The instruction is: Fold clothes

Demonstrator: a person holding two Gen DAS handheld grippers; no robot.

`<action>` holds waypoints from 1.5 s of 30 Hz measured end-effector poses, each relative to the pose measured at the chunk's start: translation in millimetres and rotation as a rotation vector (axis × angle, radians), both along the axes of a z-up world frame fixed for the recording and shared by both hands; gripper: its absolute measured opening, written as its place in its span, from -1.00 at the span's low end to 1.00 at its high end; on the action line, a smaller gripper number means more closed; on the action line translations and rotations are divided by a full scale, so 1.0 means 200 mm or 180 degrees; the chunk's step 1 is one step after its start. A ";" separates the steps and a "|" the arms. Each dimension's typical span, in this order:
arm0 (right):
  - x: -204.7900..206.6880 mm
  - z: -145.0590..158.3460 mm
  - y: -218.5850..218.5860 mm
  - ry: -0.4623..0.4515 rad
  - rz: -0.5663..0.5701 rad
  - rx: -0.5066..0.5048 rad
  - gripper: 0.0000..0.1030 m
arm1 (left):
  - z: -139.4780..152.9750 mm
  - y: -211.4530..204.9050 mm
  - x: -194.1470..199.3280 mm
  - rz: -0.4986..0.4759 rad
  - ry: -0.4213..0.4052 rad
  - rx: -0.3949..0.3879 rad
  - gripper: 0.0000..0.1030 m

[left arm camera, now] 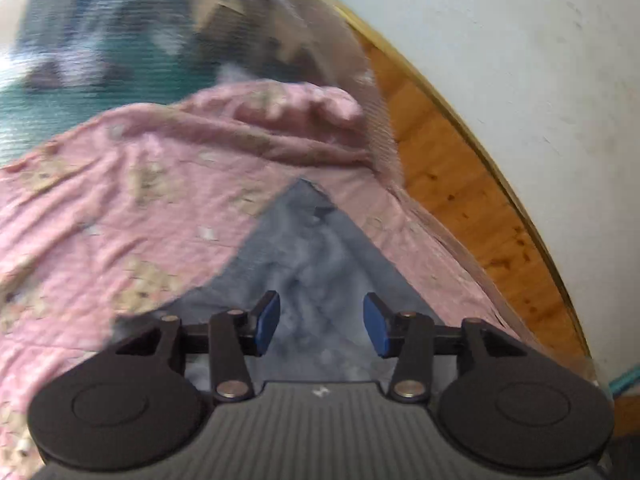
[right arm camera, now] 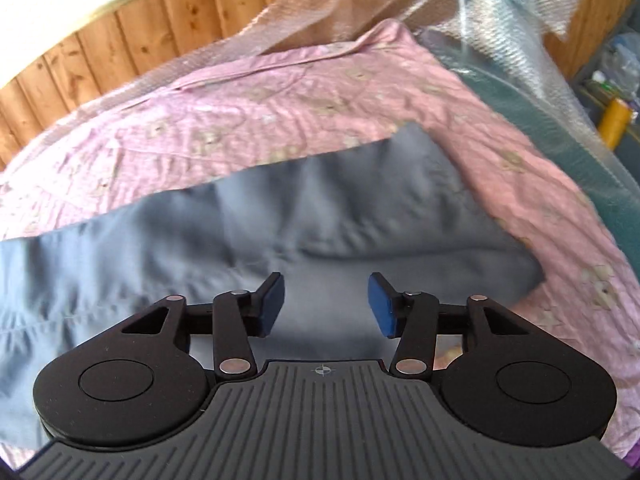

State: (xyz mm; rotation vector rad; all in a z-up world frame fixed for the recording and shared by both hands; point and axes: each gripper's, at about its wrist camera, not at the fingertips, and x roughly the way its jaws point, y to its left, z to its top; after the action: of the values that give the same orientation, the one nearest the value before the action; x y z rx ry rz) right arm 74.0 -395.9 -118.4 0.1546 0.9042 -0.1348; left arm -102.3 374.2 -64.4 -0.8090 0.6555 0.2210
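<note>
Both grippers hang just over the grey garment (right arm camera: 320,208), each with its blue-padded fingers spread wide and holding nothing: the left gripper (left arm camera: 322,322) above a pointed corner of it, the right gripper (right arm camera: 326,304) above its broad middle. That garment lies fairly flat but creased on a pink patterned sheet (right arm camera: 224,128), which covers a bed beside the wood-panelled wall (right arm camera: 132,40). Folding seems barely begun; no neat fold shows, and a grasp comes first.
</note>
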 end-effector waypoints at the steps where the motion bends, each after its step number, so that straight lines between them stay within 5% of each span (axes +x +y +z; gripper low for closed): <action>1: 0.01 0.00 0.02 -0.0001 0.0040 0.0025 0.03 | 0.00 -0.09 0.11 -0.0220 -0.0022 -0.0024 -0.09; 5: 0.10 -0.04 0.11 0.0022 0.0287 0.0011 0.04 | -0.05 -0.60 0.52 -0.1022 0.0036 -0.0113 -0.07; 9: 0.24 -0.12 0.15 0.0083 0.0503 -0.0165 0.04 | -0.23 -1.14 0.87 -0.1652 0.0287 0.0128 -0.07; 13: 0.48 -0.33 0.12 0.0382 0.0768 -0.0162 0.02 | -0.53 -1.42 1.13 -0.1780 0.0817 0.0448 -0.19; 17: 0.72 -0.37 0.12 0.0280 0.1093 -0.0262 0.33 | -0.65 -1.39 1.30 -0.1378 0.0993 0.0634 -0.92; 21: 0.89 -0.39 0.10 0.0227 0.1223 -0.0290 0.57 | -0.63 -1.31 1.43 -0.1019 0.1094 0.0637 -0.92; 23: 0.91 -0.37 0.05 0.0276 0.1254 -0.0257 0.43 | -0.61 -1.33 1.48 -0.0975 0.1211 0.0752 -0.92; 24: 0.90 -0.33 0.01 0.0272 0.1218 -0.0166 0.03 | -0.58 -1.36 1.49 -0.1017 0.1203 0.0783 -0.78; 25: 0.85 -0.26 -0.05 0.0182 0.1146 -0.0029 -0.15 | -0.53 -1.39 1.47 -0.1094 0.1122 0.0817 -0.70; 28: 0.55 -0.05 -0.19 -0.0197 0.1018 0.0235 -0.05 | -0.37 -1.54 1.36 -0.1544 0.0727 0.0769 -0.39; 30: 0.36 -0.05 -0.27 -0.0203 0.1026 0.0239 0.03 | -0.36 -1.69 1.30 -0.1916 0.0675 0.0688 -0.21; 34: 0.22 -0.29 -0.32 0.0247 0.1001 0.0104 0.04 | -0.57 -1.90 1.31 -0.2284 0.1037 0.0788 -0.24; 38: 0.31 -0.40 -0.25 -0.0035 0.1154 -0.0195 0.62 | -0.64 -1.95 1.44 -0.2113 0.1145 0.1345 -0.82; 41: 0.42 -0.42 -0.24 -0.0063 0.1204 -0.0235 0.89 | -0.63 -1.95 1.56 -0.1926 0.1274 0.1616 -0.83; 43: 0.43 -0.40 -0.27 -0.0041 0.1228 -0.0195 0.83 | -0.60 -1.94 1.60 -0.1852 0.1374 0.1652 -0.82; 45: 0.39 -0.35 -0.35 -0.0047 0.1039 -0.0013 0.36 | -0.52 -1.94 1.59 -0.1885 0.1310 0.1492 -0.62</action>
State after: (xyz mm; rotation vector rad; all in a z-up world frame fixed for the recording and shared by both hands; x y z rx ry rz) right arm 152.5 -466.6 -187.8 0.0029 0.9029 0.1674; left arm 215.9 -14.2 -169.3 -0.0932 1.1477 -0.0076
